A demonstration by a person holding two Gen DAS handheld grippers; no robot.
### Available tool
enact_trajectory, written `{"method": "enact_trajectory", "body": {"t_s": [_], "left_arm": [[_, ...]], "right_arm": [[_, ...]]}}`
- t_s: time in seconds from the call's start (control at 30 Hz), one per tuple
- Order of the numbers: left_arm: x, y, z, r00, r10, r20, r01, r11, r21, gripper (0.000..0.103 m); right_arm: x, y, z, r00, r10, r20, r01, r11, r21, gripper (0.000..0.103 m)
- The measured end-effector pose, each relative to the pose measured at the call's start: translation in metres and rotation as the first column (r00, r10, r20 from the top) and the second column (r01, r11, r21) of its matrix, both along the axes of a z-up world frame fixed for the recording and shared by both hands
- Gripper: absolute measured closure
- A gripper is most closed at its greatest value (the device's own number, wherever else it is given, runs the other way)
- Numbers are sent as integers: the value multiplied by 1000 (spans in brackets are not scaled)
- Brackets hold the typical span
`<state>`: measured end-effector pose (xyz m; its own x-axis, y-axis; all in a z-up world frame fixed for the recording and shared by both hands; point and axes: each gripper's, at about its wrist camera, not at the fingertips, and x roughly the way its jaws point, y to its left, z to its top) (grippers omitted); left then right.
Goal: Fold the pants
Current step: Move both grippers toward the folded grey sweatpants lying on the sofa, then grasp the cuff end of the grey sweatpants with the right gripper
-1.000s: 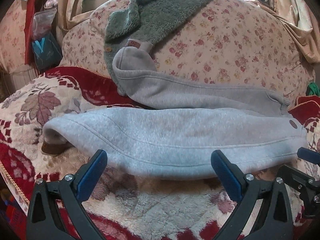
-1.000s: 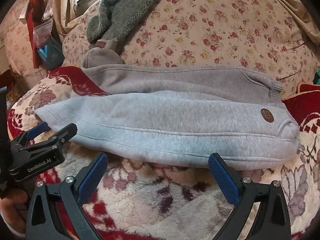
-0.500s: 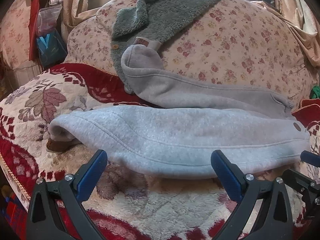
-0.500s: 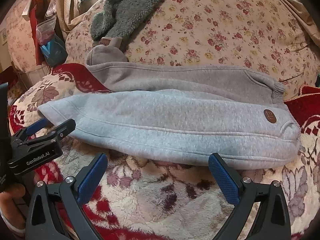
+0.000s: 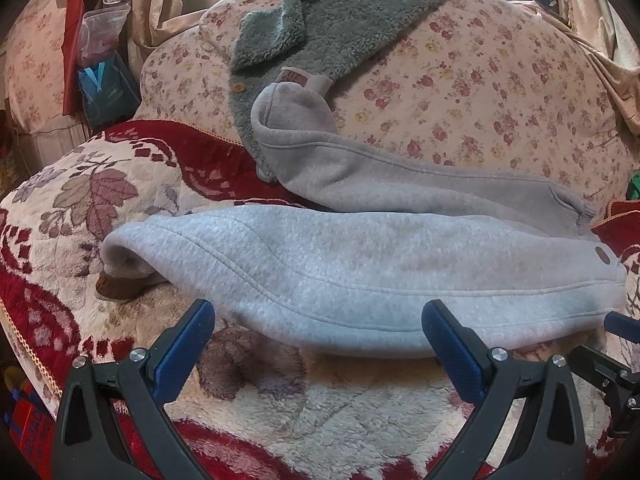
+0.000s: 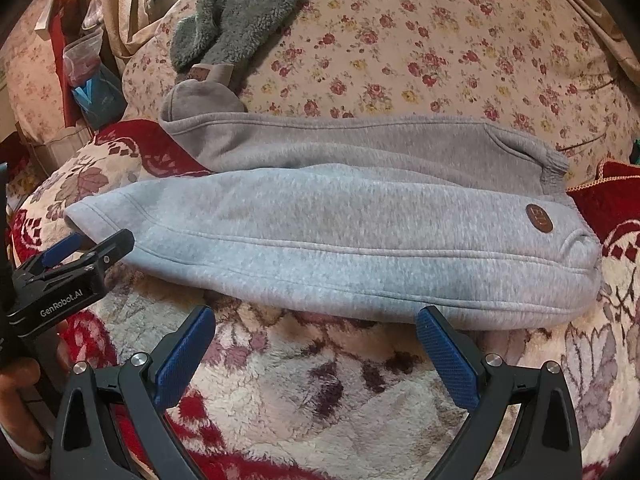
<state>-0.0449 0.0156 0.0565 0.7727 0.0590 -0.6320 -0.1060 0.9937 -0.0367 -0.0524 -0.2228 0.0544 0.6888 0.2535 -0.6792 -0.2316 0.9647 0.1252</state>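
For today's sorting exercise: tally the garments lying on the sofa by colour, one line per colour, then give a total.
Light grey fleece sweatpants with a round brown patch: 1
Dark grey-green fuzzy fleece jacket draped over the flowered sofa back: 1
Total: 2 garments

The left gripper (image 6: 70, 246), at 9 o'clock in the right wrist view, has white letters saying "GenRobot.AI". The round brown patch (image 6: 539, 216) on the pants (image 6: 340, 232) is too blurry to read.

One pants (image 6: 320, 236), two tongs (image 5: 318, 334) (image 6: 316, 336)
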Motion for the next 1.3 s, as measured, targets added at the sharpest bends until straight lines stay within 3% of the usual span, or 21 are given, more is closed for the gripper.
{"method": "enact_trajectory", "body": {"t_s": [0.5,0.77,1.07,1.3], "left_arm": [[5,3,-7,1000,13,-14,-13,1000,-6,0],[9,9,-13,999,29,-27,-29,999,-22,0],[13,17,-16,998,61,-33,-63,997,-46,0],[19,42,-21,990,133,-47,-138,984,-114,0]], "right_arm": [[6,-18,-11,999,-30,-30,30,1000,-1,1],[10,-52,-20,993,-91,-70,93,995,29,1],[11,-114,-30,973,-181,-140,202,968,150,0],[16,-167,-42,941,-260,-217,317,901,295,0]]}}
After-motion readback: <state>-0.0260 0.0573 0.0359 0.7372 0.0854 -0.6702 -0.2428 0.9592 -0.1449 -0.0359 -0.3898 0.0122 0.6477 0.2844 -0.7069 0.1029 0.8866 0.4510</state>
